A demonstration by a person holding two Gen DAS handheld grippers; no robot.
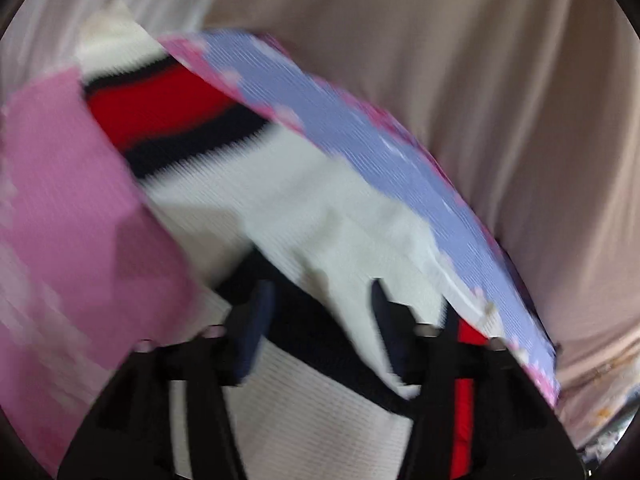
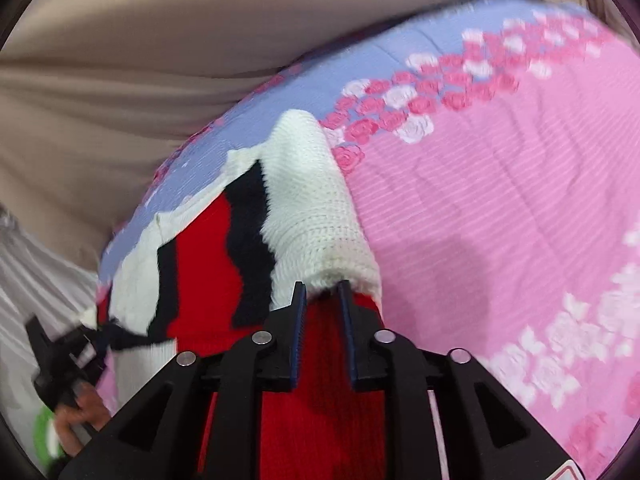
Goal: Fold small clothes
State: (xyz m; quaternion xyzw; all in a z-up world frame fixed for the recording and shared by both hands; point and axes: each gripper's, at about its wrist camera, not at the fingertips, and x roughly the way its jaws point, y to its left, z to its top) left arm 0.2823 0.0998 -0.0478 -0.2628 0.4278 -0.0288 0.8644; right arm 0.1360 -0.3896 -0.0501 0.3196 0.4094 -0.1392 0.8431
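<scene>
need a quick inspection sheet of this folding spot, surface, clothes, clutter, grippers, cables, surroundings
surface: pink and lilac bedspread with a rose print, lying flat.
job's things: one knit sweater, white with red and black stripes, bunched on the bedspread, not yet folded flat.
clutter: nothing seen.
grippers: right gripper jaws narrowly apart at the sweater's white edge, grip unclear; left gripper jaws apart over the sweater, view blurred.
cables: nothing seen.
surroundings: beige cloth behind the bedspread; a hand on the left gripper's handle.

Two close, downward wrist views, shared sweater (image 1: 320,216)
</scene>
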